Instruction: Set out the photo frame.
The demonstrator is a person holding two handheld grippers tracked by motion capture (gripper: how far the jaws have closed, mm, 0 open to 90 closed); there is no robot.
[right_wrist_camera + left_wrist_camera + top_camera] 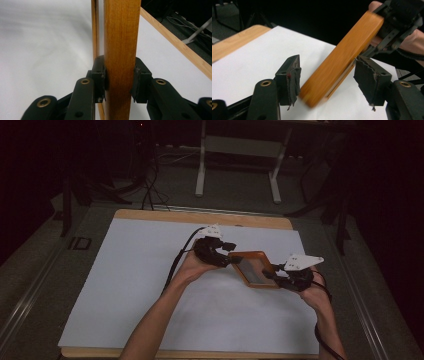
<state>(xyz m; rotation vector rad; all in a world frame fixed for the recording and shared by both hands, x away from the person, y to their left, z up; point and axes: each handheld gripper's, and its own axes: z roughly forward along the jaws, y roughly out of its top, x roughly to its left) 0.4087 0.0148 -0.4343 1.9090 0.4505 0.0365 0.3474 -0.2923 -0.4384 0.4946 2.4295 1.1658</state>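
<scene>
Black jaws of the right claw (pixel 118 80) press both faces of an orange-brown wooden frame (pixel 122 45), clamped tight on its edge. In the high view that right claw (pixel 272 272) grips the frame (pixel 255 268) at its right corner, and the frame is held up above the table between the two hands, lying roughly flat with a greyish panel inside the wooden border.

The left claw (pixel 327 80) stands spread open around the frame's other end: the frame (pixel 344 57) slants between the two padded jaws, close to the left pad and with a gap to the right one, touching neither that I can see, and it is blurred. From above, the left claw (pixel 231 259) sits at the frame's left corner.

Both forearms come in from the near edge. Beneath lies a white sheet (pixel 150 285) covering most of the wooden table (pixel 200 216). Beyond it the room is dark, with a pale metal stand (pixel 239 150) on the floor.
</scene>
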